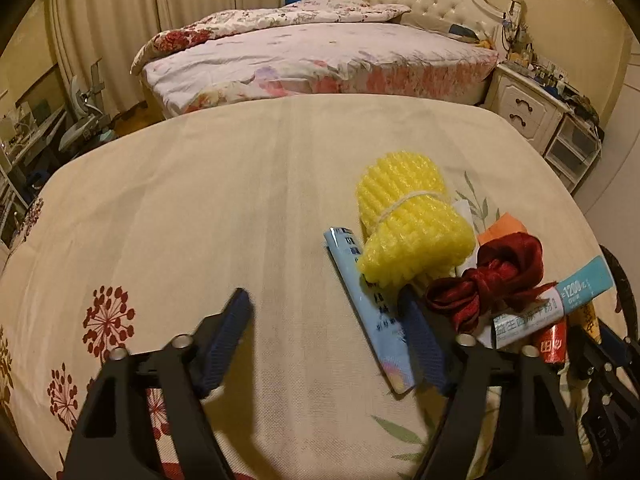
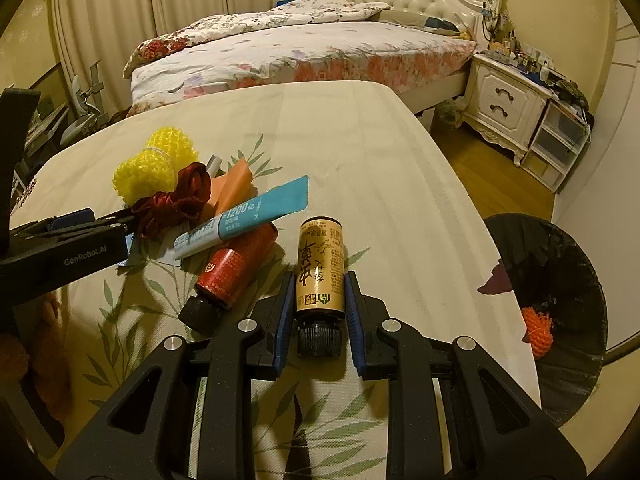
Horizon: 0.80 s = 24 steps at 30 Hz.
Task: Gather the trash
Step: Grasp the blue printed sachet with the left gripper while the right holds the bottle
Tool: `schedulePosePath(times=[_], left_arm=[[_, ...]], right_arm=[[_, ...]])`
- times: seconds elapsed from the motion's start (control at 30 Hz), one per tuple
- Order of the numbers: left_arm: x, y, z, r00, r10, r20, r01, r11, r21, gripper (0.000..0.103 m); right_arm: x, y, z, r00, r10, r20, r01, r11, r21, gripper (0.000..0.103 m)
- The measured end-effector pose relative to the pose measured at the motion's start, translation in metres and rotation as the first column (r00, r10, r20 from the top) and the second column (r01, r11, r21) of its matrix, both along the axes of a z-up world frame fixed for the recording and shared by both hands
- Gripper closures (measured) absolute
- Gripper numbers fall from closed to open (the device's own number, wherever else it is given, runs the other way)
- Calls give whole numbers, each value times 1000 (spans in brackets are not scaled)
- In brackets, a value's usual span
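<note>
A pile of trash lies on the cloth-covered table (image 2: 360, 160): yellow foam net (image 1: 408, 220) (image 2: 156, 164), dark red ribbon (image 1: 492, 280) (image 2: 176, 200), light blue sachet (image 1: 368, 304), teal packet (image 1: 560, 304) (image 2: 248, 216), orange paper (image 2: 232, 188), red bottle (image 2: 236, 268). My left gripper (image 1: 324, 300) is open over the cloth, its right finger lying on the light blue sachet. My right gripper (image 2: 318, 280) has both pads against a gold bottle (image 2: 320, 268) lying on the table, cap toward me.
A black-lined trash bin (image 2: 560, 264) holding an orange foam net (image 2: 538, 328) stands off the table's right edge. A bed (image 2: 300, 52) and a white nightstand (image 2: 504, 96) are beyond. The left gripper shows at the left in the right wrist view (image 2: 72, 236).
</note>
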<state>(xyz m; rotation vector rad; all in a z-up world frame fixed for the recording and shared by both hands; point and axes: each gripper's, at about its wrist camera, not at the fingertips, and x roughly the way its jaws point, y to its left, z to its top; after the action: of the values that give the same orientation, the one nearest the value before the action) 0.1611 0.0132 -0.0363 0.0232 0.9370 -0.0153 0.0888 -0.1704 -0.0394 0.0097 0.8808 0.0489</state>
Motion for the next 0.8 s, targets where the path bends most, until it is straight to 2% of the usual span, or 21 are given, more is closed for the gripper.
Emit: schedulePosePath(times=[0.17, 0.27, 0.33, 0.4, 0.63, 0.67, 0.73, 0.8], left_arm=[[-7, 1, -1, 998, -48, 34, 48, 999, 3, 65], [-11, 5, -1, 997, -61, 40, 61, 998, 6, 77], [-15, 7, 0, 997, -69, 40, 69, 998, 8, 78], [-19, 8, -1, 997, -71, 42, 70, 997, 18, 85], [-35, 14, 0, 996, -77, 45, 77, 997, -10, 87], [-38, 15, 0, 996, -77, 45, 78, 997, -13, 91], [-42, 18, 0, 995, -91, 47, 93, 995, -46, 98], [-46, 20, 0, 995, -88, 46, 91, 994, -66, 98]], right_arm=[[0, -1, 1, 1000, 0, 0, 0, 1000, 1, 79], [0, -1, 1, 1000, 0, -1, 0, 1000, 1, 79], [-1, -1, 1, 1000, 0, 0, 0, 1000, 1, 79], [0, -2, 1, 1000, 2, -1, -2, 1000, 0, 79], [-1, -2, 1, 1000, -3, 2, 3, 1000, 4, 79], [-2, -3, 1, 1000, -5, 4, 4, 1000, 5, 79], [-8, -4, 1, 1000, -6, 10, 6, 1000, 7, 79], [-11, -4, 0, 1000, -9, 13, 9, 1000, 6, 79]])
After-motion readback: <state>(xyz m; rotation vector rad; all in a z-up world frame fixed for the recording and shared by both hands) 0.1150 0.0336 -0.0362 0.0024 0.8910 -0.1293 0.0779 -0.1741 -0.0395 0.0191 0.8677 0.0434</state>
